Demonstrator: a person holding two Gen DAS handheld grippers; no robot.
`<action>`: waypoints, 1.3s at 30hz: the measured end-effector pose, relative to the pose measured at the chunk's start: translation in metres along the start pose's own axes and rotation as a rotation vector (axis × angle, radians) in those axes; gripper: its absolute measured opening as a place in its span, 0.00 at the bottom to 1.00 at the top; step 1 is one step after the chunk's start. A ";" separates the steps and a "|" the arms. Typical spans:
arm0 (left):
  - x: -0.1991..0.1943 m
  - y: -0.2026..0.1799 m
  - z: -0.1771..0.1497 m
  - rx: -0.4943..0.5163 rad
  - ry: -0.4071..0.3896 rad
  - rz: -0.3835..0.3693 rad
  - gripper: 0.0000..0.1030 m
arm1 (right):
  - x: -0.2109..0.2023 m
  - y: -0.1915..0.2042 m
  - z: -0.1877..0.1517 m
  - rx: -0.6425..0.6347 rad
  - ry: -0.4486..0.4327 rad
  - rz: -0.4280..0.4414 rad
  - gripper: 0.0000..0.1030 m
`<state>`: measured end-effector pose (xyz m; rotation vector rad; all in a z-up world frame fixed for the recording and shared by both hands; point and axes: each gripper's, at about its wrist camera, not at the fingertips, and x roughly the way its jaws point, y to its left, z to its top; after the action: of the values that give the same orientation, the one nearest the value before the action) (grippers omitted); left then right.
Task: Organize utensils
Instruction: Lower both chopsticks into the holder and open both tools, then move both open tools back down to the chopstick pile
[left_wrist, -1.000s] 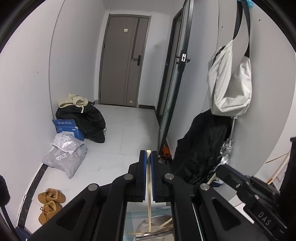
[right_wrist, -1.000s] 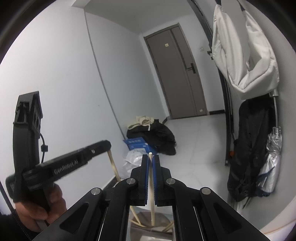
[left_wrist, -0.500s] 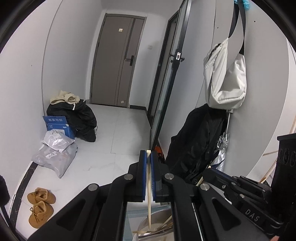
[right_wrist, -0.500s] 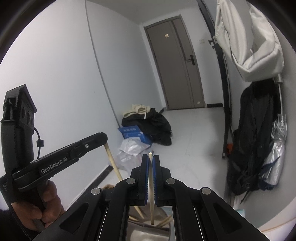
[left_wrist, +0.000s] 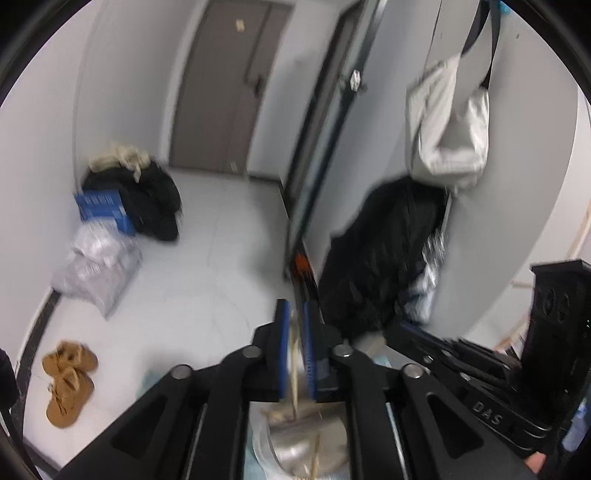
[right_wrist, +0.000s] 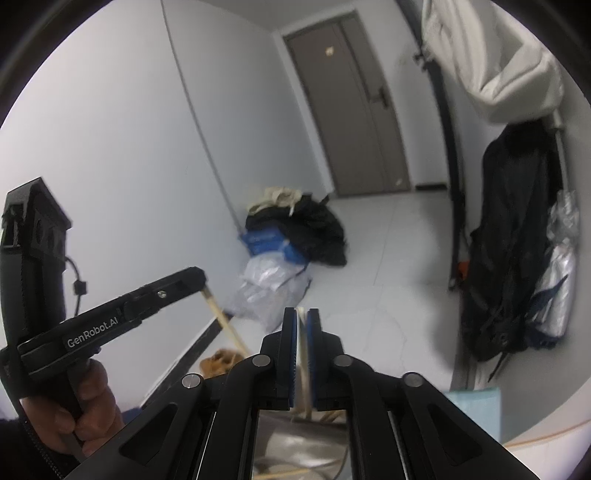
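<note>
The left tongs (left_wrist: 295, 317) are seen with the blue pads (left_wrist: 282, 350) slightly parted: the jaws have just been opening, and the left chopstick (left_wrist: 293, 365) stands loosely between them, tilted and blurred, not pinched from both sides. Its lower end is pointed down at the metal bowl (left_wrist: 291, 446) near the camera, where other chopsticks (left_wrist: 314, 458) are lying (whether it touches the bowl cannot be told).

The right tongs (right_wrist: 302, 317) are clenched on the right chopstick (right_wrist: 303, 354), which is held close to upright, its lower end reaching down to the same bowl. From the right view, the left tongs are seen at the near left, gripped by a hand (right_wrist: 85, 417).

Farther off, a grey door (left_wrist: 221, 92) is seen at the end of the tiled floor, 2 brown shoes (left_wrist: 68, 380) at the near left, a black coat (left_wrist: 384, 251) against the right wall, and a white bag (left_wrist: 447, 125) hung above it.
</note>
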<state>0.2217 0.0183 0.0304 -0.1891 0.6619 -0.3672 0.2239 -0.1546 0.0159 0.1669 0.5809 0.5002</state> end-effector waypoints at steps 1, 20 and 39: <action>0.000 0.000 -0.003 0.000 0.008 0.007 0.14 | 0.002 -0.001 -0.002 0.003 0.014 0.009 0.06; -0.062 -0.028 -0.033 0.003 -0.010 0.150 0.57 | -0.051 0.002 -0.034 0.065 0.034 -0.010 0.36; -0.120 -0.077 -0.087 0.050 -0.116 0.219 0.84 | -0.143 0.032 -0.085 -0.005 -0.095 -0.088 0.71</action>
<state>0.0586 -0.0106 0.0529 -0.0884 0.5518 -0.1604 0.0597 -0.1966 0.0238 0.1588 0.4920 0.4059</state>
